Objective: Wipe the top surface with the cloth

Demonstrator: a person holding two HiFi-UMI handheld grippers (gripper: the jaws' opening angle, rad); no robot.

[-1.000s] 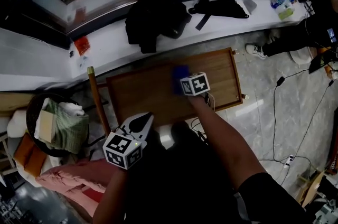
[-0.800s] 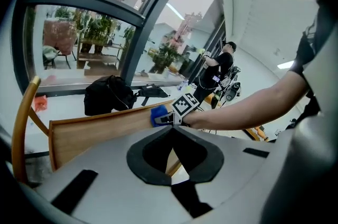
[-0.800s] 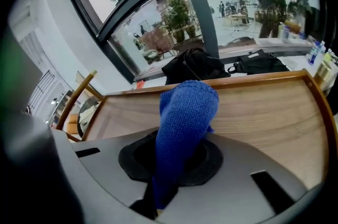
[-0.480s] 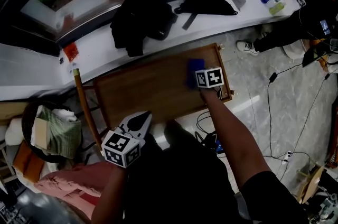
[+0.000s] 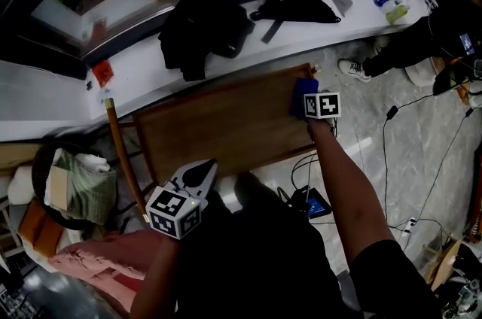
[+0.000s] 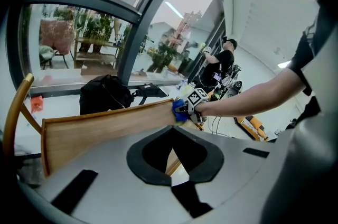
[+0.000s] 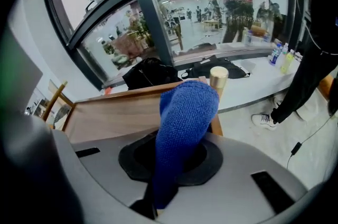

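Observation:
The wooden table top (image 5: 218, 126) lies below me, also shown in the left gripper view (image 6: 105, 128) and the right gripper view (image 7: 116, 114). My right gripper (image 5: 310, 101) is shut on a blue knitted cloth (image 5: 303, 95) and presses it on the top's far right corner, beside a brass-capped post (image 7: 218, 77). In its own view the cloth (image 7: 185, 117) bulges out of the right gripper (image 7: 182, 141). My left gripper (image 5: 200, 168) hangs off the table's near edge, shut on nothing; in the left gripper view (image 6: 172, 130) it looks across the top at the cloth (image 6: 178, 110).
A black jacket (image 5: 203, 28) and a black bag (image 5: 297, 7) lie on the white ledge beyond the table. A wooden chair rail (image 5: 124, 152) stands at the table's left, with a basket of cloths (image 5: 79, 178) past it. Cables (image 5: 422, 129) and a blue device (image 5: 312, 201) lie on the floor at the right.
My right gripper has slid the blue cloth rightwards along the table top, from its middle to the far right corner. The left gripper has stayed put.

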